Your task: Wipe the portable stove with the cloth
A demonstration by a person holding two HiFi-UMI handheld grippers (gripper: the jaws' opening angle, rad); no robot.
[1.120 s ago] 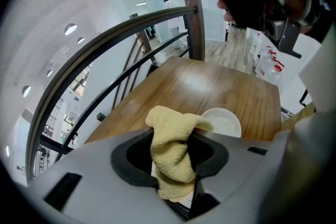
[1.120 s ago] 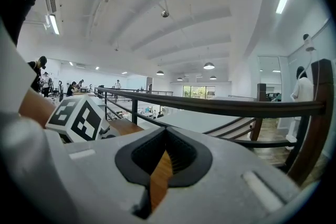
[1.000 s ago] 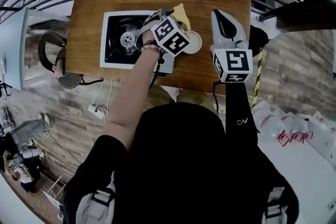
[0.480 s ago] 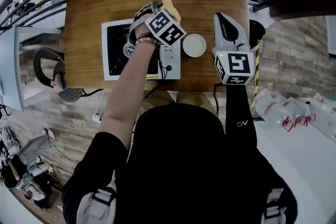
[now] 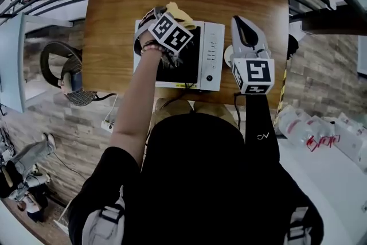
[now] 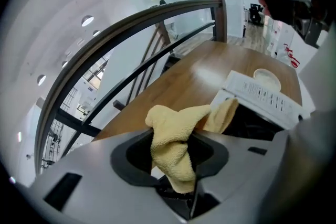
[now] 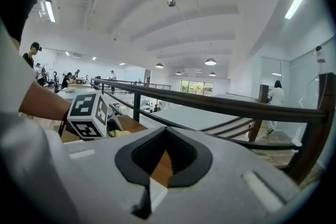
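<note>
Clamping yellow cloth (image 6: pixel 169 131), left gripper (image 6: pixel 176 162) over stove (image 5: pixel 210 54), right gripper (image 7: pixel 164 139) closed, empty, only its own view telling

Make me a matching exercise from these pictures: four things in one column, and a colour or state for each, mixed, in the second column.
1. cloth
2. portable stove
3. right tongs
4. bowl

a. shut, nothing between them
b. white and round
c. yellow, pinched in the left tongs
d. white frame, black top

Pairs: 1-c, 2-d, 3-a, 4-b
</note>
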